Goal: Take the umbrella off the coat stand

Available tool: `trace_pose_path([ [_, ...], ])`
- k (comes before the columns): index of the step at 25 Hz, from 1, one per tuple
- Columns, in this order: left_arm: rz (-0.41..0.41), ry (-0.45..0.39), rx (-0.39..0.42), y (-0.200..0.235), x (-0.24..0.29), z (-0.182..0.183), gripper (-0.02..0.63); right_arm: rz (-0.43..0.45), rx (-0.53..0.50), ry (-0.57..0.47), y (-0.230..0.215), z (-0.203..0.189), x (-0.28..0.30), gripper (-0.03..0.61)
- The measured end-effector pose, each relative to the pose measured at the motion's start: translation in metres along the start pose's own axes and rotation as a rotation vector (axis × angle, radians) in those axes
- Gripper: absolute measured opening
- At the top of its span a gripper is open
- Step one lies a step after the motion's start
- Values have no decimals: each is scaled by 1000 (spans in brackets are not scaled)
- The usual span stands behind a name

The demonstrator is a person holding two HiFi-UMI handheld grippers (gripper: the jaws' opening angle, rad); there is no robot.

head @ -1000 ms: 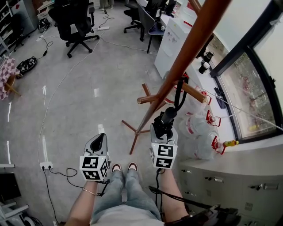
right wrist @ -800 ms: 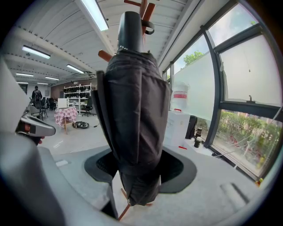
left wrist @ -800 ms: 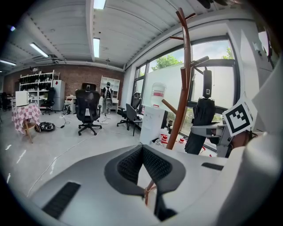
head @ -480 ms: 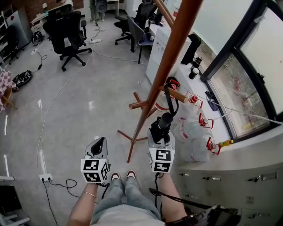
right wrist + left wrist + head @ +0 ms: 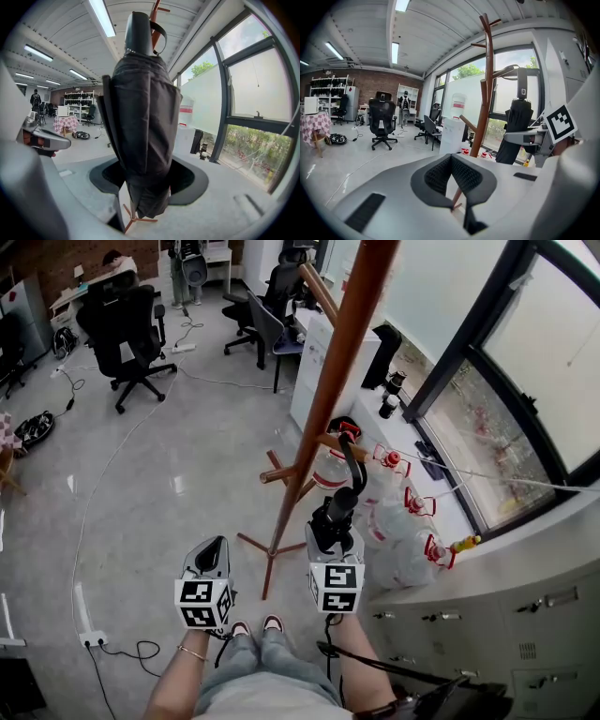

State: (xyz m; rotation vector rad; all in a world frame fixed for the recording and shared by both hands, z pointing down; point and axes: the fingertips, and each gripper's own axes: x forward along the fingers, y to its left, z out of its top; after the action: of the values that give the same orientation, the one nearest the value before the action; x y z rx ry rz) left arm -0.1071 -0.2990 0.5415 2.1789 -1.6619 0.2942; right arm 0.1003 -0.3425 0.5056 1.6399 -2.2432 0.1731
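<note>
A tall brown coat stand rises in front of me; its pole also shows in the left gripper view. The black folded umbrella hangs by its strap loop from a short peg. My right gripper is shut on the umbrella's body, which fills the right gripper view, handle uppermost. The left gripper view shows the umbrella to the right of the pole, with the strap over the peg. My left gripper is to the left of the stand's base, shut and holding nothing.
Water jugs with red caps stand right of the stand's base, beside grey drawer cabinets under a large window. Office chairs stand at the far left. A cable and socket strip lie on the floor by my feet.
Both grippers have risen. The right one has lifted the umbrella closer to the peg, so the strap loop stands shorter above it.
</note>
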Motion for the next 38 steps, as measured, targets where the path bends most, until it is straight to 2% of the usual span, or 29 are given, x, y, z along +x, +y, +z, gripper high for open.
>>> trace_pose_path([
  [13, -76, -46, 24, -23, 10, 27, 3, -51, 37, -45, -19, 25, -29, 242],
  [21, -168, -73, 44, -54, 21, 42, 3, -109, 82, -52, -37, 30, -56, 242],
  [30, -325, -72, 97, -116, 36, 48, 3, -246, 161, -32, -76, 16, -97, 242],
  [38, -449, -48, 151, -167, 51, 46, 3, -380, 241, -7, -106, -12, -134, 242],
])
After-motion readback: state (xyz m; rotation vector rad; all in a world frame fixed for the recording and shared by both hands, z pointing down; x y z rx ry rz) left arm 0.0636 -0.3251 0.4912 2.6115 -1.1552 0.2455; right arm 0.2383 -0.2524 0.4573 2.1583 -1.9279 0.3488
